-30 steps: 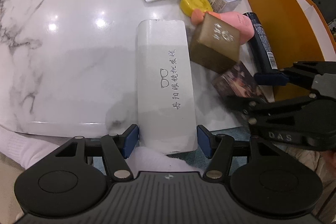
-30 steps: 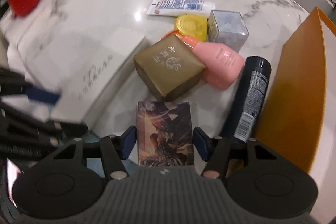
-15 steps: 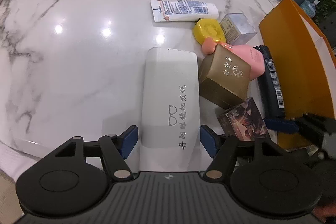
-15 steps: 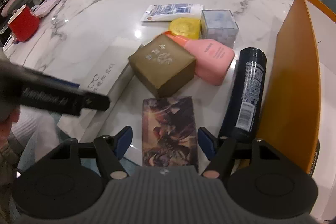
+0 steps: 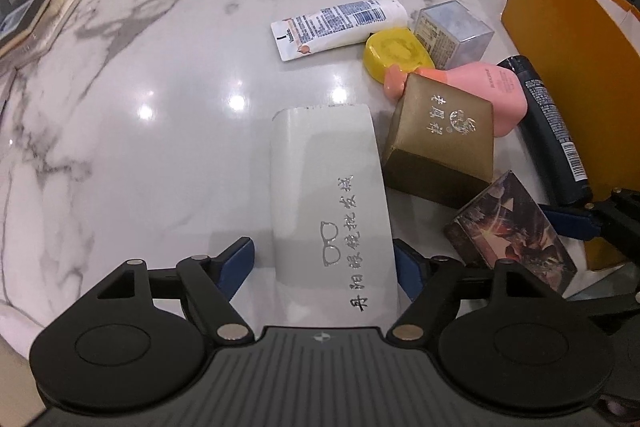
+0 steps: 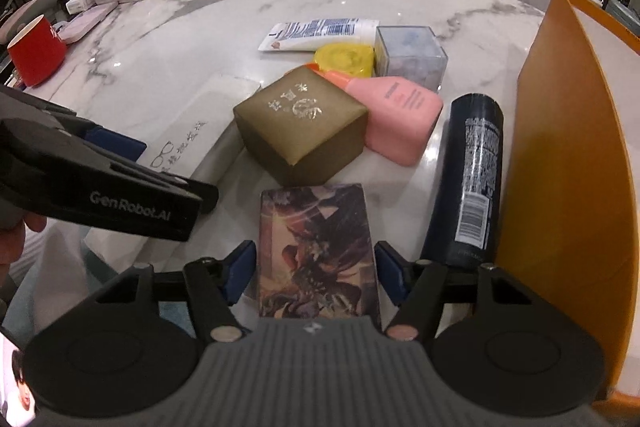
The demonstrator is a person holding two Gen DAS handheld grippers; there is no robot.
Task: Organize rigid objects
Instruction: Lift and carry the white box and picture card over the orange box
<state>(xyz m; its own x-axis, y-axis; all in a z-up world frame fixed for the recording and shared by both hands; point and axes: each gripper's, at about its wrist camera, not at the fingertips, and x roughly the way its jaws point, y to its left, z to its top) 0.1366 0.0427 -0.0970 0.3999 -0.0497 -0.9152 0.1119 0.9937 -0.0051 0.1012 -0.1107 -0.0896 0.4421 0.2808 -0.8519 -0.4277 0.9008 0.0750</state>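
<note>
Your left gripper (image 5: 324,265) is opening around the long white rigid glasses case (image 5: 328,195), which lies on the white marble tabletop (image 5: 160,87); its blue pads (image 5: 240,259) stand clear of the case on both sides, so it is released, not held. Let the jaws finish spreading and draw straight back along the case, so a pad does not drag it off line.

Your right gripper (image 6: 316,273) is closing on the flat box with dark fantasy artwork (image 6: 316,239). The box sits between the pads, but a sliver of gap shows on each side, so I judge it not yet clamped. Keep it centred before you squeeze.

Just ahead of that box is the gold cube box (image 6: 300,129), with the pink bottle (image 6: 400,115) beyond it. The dark cylindrical can (image 6: 468,183) lies close to your right, against the orange bin wall (image 6: 560,167); mind it when you lift.
</note>
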